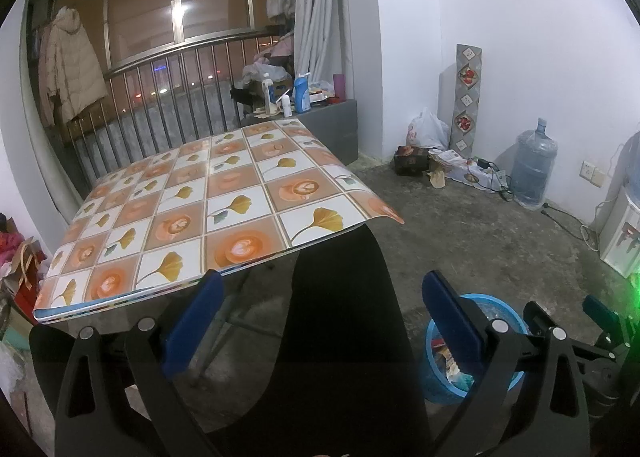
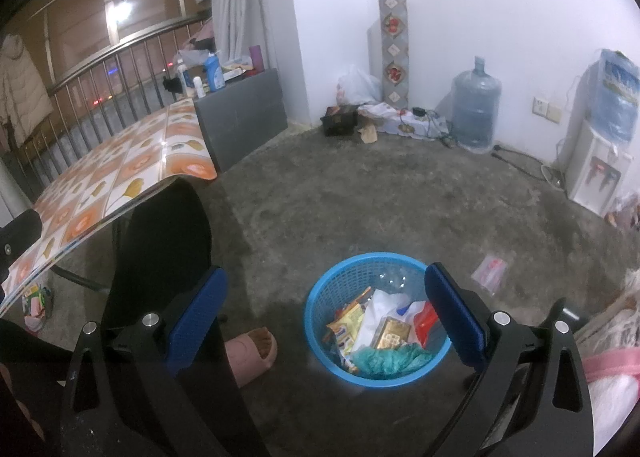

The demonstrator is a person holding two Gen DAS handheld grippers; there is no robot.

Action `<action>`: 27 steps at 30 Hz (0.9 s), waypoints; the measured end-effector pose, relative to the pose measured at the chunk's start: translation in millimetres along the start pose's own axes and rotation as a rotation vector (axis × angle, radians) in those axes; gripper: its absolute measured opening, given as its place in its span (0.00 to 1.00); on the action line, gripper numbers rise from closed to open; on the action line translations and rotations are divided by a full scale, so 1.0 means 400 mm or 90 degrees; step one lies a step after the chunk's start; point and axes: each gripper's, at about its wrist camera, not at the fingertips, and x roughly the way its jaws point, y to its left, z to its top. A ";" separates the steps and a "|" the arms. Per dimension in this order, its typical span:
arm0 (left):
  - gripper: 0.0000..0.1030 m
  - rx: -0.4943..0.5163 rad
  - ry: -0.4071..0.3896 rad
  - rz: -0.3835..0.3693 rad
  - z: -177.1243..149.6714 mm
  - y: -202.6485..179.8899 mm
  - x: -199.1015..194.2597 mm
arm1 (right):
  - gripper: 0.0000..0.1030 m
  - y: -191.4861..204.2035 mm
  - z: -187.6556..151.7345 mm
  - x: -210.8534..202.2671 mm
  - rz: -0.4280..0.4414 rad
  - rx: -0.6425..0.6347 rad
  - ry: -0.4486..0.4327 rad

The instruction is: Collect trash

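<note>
A blue plastic basket (image 2: 320,297) stands on the concrete floor, holding snack wrappers (image 2: 350,323), a white bag and a teal crumpled piece. My right gripper (image 2: 326,311) hangs open above it, nothing between its blue fingers. A small clear pink wrapper (image 2: 489,269) lies on the floor to the basket's right. In the left wrist view my left gripper (image 1: 320,313) is open and empty, near the front edge of the table (image 1: 224,193) with a flower-pattern cloth. The same basket (image 1: 516,373) shows at lower right, partly behind the right finger.
A black chair back (image 1: 340,297) stands at the table's edge. A foot in a pink slipper (image 2: 256,353) is left of the basket. Water jug (image 2: 476,105), dispenser (image 2: 596,173), boxes and bags line the far wall. A grey cabinet (image 2: 244,117) with bottles stands behind the table.
</note>
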 end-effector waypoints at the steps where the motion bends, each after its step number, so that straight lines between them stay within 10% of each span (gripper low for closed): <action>1: 0.95 0.000 0.000 0.000 0.000 0.000 0.000 | 0.92 0.000 0.000 0.001 0.001 0.000 0.000; 27: 0.95 0.011 -0.002 -0.008 -0.003 0.003 0.006 | 0.92 0.014 -0.017 0.024 0.008 -0.005 0.028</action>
